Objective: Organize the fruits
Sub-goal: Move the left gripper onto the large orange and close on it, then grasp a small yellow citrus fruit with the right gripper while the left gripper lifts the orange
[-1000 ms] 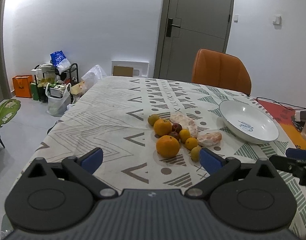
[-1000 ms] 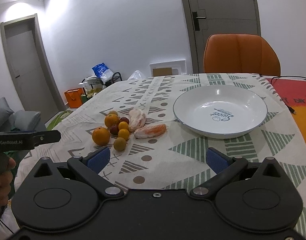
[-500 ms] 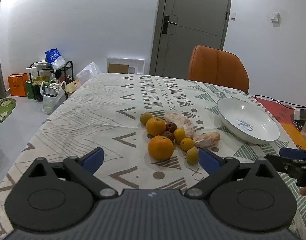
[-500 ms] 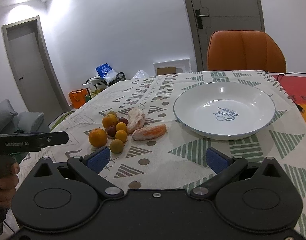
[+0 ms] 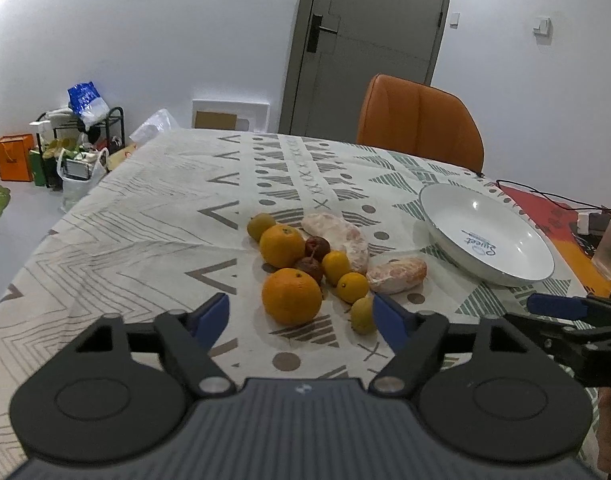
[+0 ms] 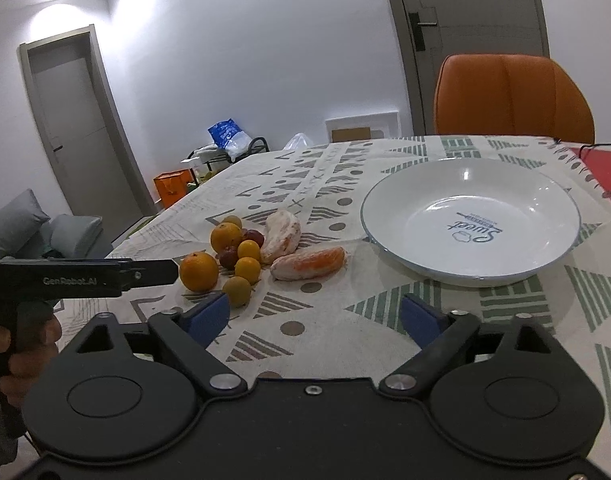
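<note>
Patterned tablecloth (image 5: 145, 240) covers the table; grey door (image 5: 369, 44), orange chair (image 5: 417, 120) behind.

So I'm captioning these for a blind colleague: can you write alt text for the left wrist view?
A cluster of fruit, with a large orange nearest, lies on a patterned tablecloth just ahead of the left gripper, whose jaws are closing with nothing between them. An empty white plate sits to the right, and an orange chair stands beyond the table.

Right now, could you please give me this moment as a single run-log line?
left gripper: closing, empty | right gripper: closing, empty | fruit pile: on tablecloth | white plate: empty | phase: approach
</note>
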### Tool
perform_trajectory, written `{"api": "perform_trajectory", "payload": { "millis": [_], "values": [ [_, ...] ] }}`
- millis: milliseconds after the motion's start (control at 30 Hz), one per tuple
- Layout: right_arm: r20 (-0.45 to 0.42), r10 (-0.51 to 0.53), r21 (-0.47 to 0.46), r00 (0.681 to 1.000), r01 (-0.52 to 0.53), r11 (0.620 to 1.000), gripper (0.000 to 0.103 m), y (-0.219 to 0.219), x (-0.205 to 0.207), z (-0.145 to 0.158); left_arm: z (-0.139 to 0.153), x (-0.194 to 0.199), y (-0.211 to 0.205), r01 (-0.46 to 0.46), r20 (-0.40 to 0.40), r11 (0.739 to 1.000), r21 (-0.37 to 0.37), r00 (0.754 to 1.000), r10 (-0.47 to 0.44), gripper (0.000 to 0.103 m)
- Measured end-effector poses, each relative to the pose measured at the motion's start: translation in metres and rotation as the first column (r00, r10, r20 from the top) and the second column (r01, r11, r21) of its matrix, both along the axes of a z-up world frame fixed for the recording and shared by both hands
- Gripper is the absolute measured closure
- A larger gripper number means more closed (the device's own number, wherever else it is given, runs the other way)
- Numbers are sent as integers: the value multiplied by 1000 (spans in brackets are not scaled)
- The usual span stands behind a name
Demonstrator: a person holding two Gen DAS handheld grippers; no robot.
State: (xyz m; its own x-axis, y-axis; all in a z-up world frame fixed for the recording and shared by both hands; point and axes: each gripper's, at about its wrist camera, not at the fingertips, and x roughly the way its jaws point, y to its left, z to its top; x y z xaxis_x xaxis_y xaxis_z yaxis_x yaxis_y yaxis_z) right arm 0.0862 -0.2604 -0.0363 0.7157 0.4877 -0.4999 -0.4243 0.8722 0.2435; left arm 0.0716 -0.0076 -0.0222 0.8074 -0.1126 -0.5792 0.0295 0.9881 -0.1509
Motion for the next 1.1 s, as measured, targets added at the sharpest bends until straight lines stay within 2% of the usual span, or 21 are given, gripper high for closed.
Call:
{"api": "perform_trajectory", "payload": {
  "millis": [100, 500, 600, 633, 700, 1100],
  "values": [
    [-7, 8, 3, 1000, -8, 1000, 18, 2, 4, -2, -4, 6, -1, 9, -13, 1000, -11, 1000, -9, 36],
    [-32, 25, -8, 999, -26, 1000, 21, 14, 21, -7, -18, 29, 3, -3, -42, 1000, -23, 999, 2, 38],
    [-42, 26, -6, 999, -26, 1000, 21, 17, 26, -9, -23, 36, 4, 0, -48, 1000, -26, 999, -1, 45],
    [-45, 26, -6, 999, -26, 1000, 21, 18, 27, -10, -24, 38, 4, -1, -53, 1000, -29, 999, 0, 54],
    [-53, 28, -6, 998, -28, 1000, 23, 21, 29, -11, -27, 41, 8, 0, -65, 999, -46, 998, -3, 62],
    [-70, 94, -5, 993, -95, 996, 25, 49, 37, -17, -23, 27, 36, -56, -61, 996, -66, 997, 52, 63]
  ]
}}
